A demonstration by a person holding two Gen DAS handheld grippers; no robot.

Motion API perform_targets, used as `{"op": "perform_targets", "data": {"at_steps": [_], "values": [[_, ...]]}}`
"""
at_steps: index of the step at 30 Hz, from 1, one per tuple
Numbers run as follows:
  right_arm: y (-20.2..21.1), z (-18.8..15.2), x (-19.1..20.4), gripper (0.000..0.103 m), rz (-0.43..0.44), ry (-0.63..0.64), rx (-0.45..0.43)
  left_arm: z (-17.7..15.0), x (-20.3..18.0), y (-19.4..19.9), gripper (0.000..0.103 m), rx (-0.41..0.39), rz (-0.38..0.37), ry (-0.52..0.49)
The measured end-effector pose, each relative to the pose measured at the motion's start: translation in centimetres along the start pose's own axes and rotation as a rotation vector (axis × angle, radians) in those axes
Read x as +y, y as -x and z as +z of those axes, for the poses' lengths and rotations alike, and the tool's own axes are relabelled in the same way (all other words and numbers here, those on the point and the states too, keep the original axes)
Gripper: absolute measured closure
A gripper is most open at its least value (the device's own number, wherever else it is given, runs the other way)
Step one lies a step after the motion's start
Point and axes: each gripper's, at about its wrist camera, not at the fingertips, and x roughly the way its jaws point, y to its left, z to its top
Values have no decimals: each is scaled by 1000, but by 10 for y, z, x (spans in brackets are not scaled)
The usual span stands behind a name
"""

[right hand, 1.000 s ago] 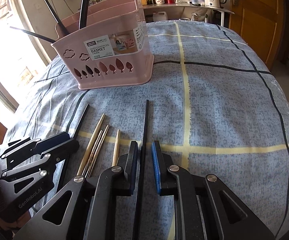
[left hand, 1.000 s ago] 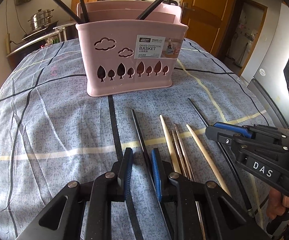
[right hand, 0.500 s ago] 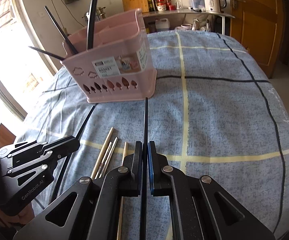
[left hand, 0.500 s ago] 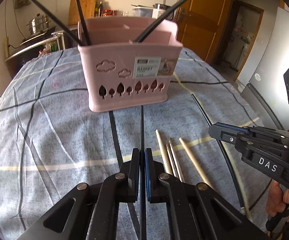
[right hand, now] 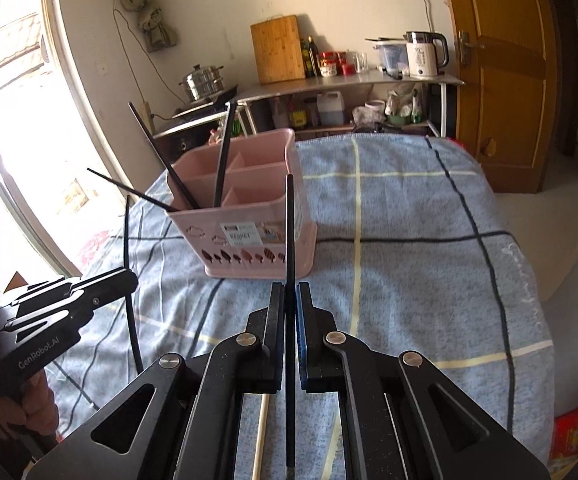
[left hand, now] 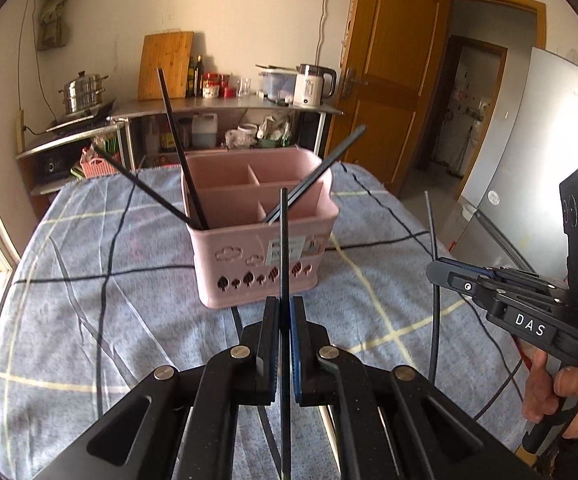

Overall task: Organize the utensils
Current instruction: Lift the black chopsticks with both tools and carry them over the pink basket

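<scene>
I see cream wall | wooden door right | bright window left | steel shelf with kettle

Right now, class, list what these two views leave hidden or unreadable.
- Left view: the left gripper hides the chopstick's lower end.
- Right view: the right gripper covers most of a pale chopstick.
- Both views: the basket's label print is too small to read.
- Both views: basket walls hide the compartment floors.
</scene>
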Motion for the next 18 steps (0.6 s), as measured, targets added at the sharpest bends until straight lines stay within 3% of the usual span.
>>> {"op": "perform_targets", "data": {"at_steps": [9, 18], "values": [[29, 13, 3, 98, 5, 2, -78, 18, 5, 28, 99, -59, 15, -5], [38, 5, 4, 98, 5, 10, -83, 12, 6, 38, 98, -59, 12, 2]]}}
